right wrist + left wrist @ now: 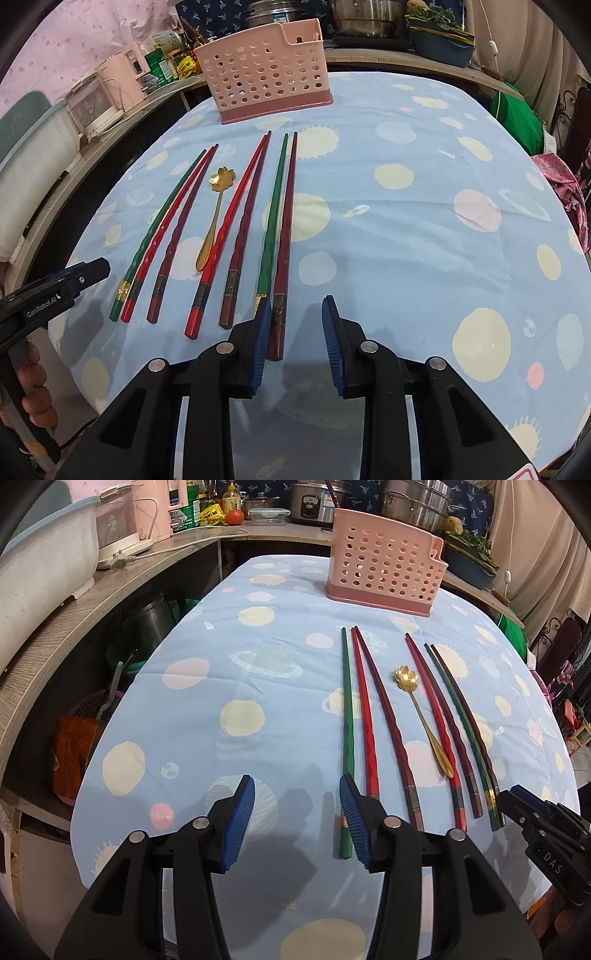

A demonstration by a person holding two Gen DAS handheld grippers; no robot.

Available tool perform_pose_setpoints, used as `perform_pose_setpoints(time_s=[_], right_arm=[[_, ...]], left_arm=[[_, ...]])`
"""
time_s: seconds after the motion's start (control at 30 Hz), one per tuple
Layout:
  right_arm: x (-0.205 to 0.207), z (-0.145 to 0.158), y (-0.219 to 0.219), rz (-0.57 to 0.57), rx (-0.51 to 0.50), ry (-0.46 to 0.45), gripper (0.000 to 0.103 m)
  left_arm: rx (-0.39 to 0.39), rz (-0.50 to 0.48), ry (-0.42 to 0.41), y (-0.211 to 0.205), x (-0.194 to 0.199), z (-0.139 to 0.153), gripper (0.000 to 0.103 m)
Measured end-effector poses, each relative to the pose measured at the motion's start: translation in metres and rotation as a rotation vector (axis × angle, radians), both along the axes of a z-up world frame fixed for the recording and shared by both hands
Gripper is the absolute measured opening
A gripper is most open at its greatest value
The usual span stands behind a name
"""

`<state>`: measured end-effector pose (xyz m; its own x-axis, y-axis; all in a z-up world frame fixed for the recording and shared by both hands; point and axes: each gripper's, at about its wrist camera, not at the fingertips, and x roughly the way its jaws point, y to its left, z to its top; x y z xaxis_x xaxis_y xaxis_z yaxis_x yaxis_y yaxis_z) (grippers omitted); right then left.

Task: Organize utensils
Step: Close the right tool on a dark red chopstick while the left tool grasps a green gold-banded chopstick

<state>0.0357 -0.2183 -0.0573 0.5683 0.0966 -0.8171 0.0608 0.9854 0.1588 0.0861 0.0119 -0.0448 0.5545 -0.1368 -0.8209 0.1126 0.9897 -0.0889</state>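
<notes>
Blue ribbed pads line both grippers, and both stand parted with nothing between them. The left gripper [297, 823] hangs over the near edge of the table [192, 709], its jaws spread fairly wide over bare cloth; its right-hand pad covers part of the butt end of the leftmost green chopstick [346, 716], so whether the two touch cannot be told. The right gripper [295, 345] has a narrower gap; its left-hand pad hides the butt of another green chopstick [273, 214], and a dark red chopstick [284, 240] lies just beside that pad, its end reaching into the gap without being pinched.

Seven chopsticks lie side by side on the spotted light blue tablecloth [406, 236], tips pointing toward the far end, with a gold spoon [424, 716] with a flower-shaped bowl lying among them. The pink perforated utensil holder [384, 568] stands upright at the far end, well apart from the chopstick tips; its inside is hard to make out.

Each gripper shows only partly at the edge of the other's view. Fingers [29, 369] of a hand on the left gripper's handle show at the picture's edge. The shelf clutter behind is distorted and partly cut off.
</notes>
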Motion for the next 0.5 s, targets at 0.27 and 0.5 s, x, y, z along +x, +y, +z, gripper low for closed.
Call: perform_pose_setpoints(time_s=[0.27,0.5], right_arm=[[-0.0005,-0.0019,-0.0021,-0.004,-0.017,-0.001,0.019],[-0.0004,-0.0027,-0.0038,-0.009,-0.020,-0.004,0.014]], left_arm=[[-0.002,-0.015,0.015,-0.0035,-0.0031,-0.0045,0.046],[-0.004,-0.038,0.025,-0.0093,-0.0071,-0.0084,0.047]])
